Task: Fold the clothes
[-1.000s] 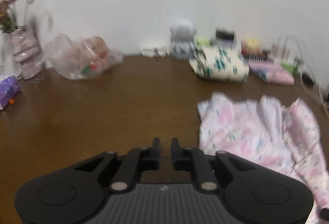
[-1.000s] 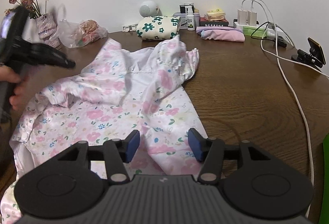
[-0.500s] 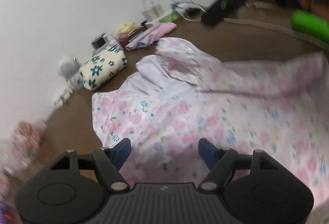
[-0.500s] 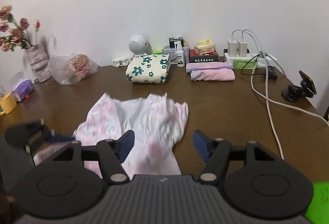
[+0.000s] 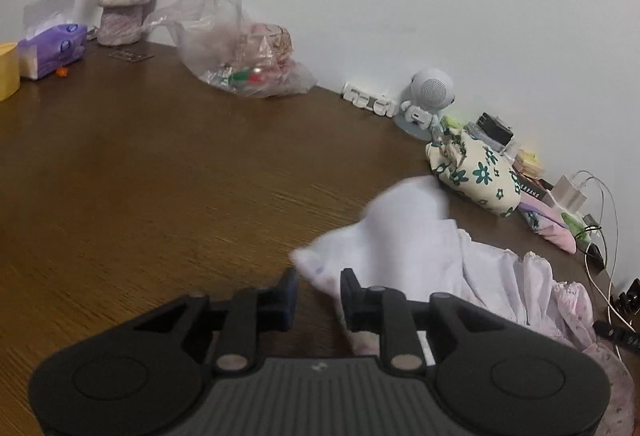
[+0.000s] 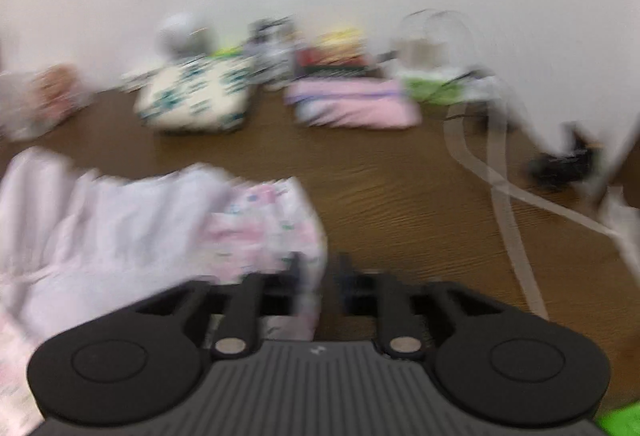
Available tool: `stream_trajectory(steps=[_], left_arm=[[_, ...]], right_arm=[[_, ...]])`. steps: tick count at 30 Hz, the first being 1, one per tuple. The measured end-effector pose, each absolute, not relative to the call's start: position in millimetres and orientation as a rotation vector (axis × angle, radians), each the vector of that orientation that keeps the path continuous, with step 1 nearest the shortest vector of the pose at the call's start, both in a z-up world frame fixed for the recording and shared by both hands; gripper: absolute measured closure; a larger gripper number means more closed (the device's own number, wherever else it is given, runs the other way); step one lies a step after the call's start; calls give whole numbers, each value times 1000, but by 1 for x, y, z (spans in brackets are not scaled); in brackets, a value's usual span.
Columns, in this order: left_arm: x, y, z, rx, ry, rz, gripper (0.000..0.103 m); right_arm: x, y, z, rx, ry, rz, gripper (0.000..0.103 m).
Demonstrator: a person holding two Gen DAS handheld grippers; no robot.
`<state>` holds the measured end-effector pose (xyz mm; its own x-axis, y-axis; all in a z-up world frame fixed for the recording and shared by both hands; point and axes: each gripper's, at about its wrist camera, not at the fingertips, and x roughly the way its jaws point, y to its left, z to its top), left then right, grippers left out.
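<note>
Left gripper [image 5: 318, 290], bottom centre of frame: jaws narrow, a corner of the floral garment [image 5: 416, 236] between the fingers — firm clamp or not, cannot tell. The garment spreads toward lower right over the brown table [image 5: 160, 176].

Right gripper [image 6: 318, 276], bottom centre, badly blurred: jaws narrow, garment [image 6: 120, 228] edge between them — lower left of frame. Folded green-flowered cloth [image 6: 196, 100] and pink cloth [image 6: 352, 108] sit mid-frame by the wall.

Garment [image 5: 420, 236] lies on table [image 5: 160, 176], apparently before folded bundle [image 5: 476, 172].
</note>
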<state>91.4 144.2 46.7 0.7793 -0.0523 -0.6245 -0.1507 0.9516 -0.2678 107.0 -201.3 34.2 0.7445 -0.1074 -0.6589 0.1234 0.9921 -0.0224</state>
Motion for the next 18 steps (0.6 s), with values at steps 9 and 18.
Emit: stream_trajectory(steps=[9,18], left_arm=[[105,77,41,-52,733,-148,37],[109,66,20,41,796,-136,72]], right_arm=[[82,-195,27,-21,813,85,42],[82,-240,28,-69,692,-348,75]])
